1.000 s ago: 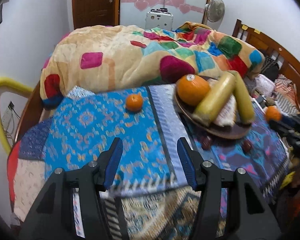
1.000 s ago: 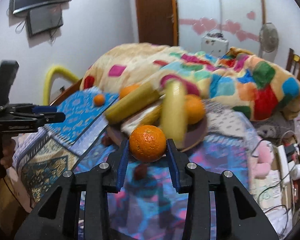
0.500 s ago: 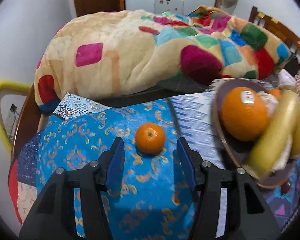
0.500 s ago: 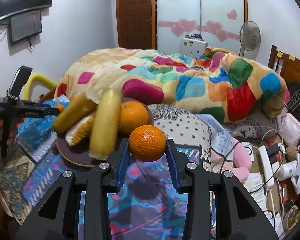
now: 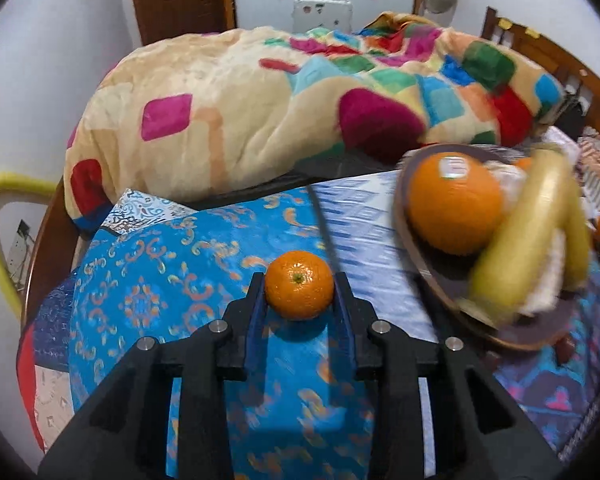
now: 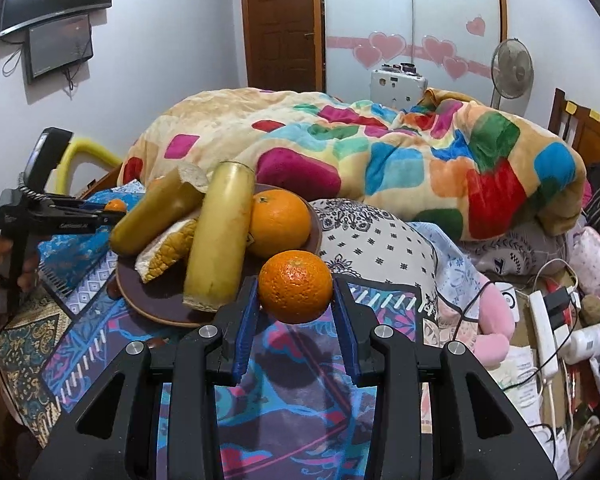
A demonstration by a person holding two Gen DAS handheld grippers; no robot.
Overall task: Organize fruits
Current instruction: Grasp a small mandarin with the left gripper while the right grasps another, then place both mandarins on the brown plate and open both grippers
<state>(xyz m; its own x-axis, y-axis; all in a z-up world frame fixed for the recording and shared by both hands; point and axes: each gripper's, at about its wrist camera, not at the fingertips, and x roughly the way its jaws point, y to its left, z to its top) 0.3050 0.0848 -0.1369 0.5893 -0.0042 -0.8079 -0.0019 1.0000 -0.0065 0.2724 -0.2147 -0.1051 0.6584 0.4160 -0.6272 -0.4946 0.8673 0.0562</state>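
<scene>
A: Bedroom; patterned cloths cover the bed (image 5: 204, 248). What step is this?

B: Picking up. The left tool (image 5: 300, 292) is closing around a mandarin (image 5: 299, 285) on the blue cloth; the right tool (image 6: 295, 296) is clamped on another (image 6: 296, 286).

A: Next?

B: Probably carrying both to the fruit plate (image 6: 148, 300), just ahead-left of the right tool.

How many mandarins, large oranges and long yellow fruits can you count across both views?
mandarin: 2
large orange: 1
long yellow fruit: 2
total: 5
</scene>
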